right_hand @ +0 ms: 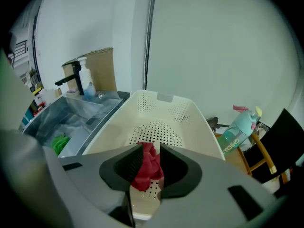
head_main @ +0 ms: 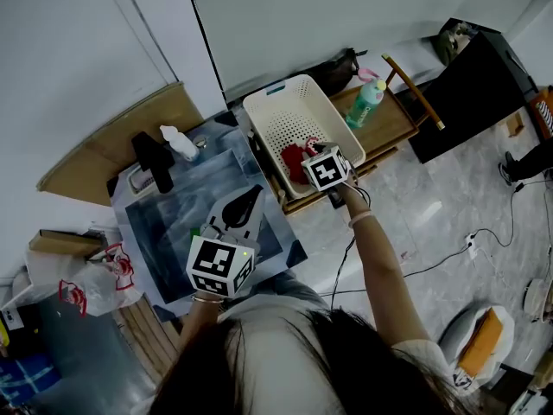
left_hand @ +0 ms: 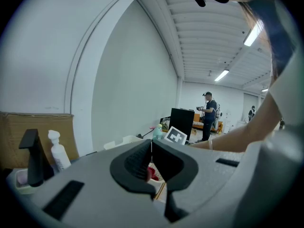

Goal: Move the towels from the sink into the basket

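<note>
Right gripper view: the basket (right_hand: 202, 122) stands right of the sink (right_hand: 90, 110); the red towel (right_hand: 147, 172) sits low in the basket between the right gripper's (right_hand: 150, 148) parted fingers, seemingly released; a green towel (right_hand: 59, 144) lies in the sink, left, nearer the left gripper (left_hand: 151, 144), whose fingers are closed and empty.

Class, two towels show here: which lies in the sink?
The green towel, lying in the sink; the red towel is between the jaws of the right gripper over the basket.

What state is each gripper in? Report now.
Left gripper: shut, empty.
Right gripper: open, crumpled red cloth towel between its jaws.
</note>
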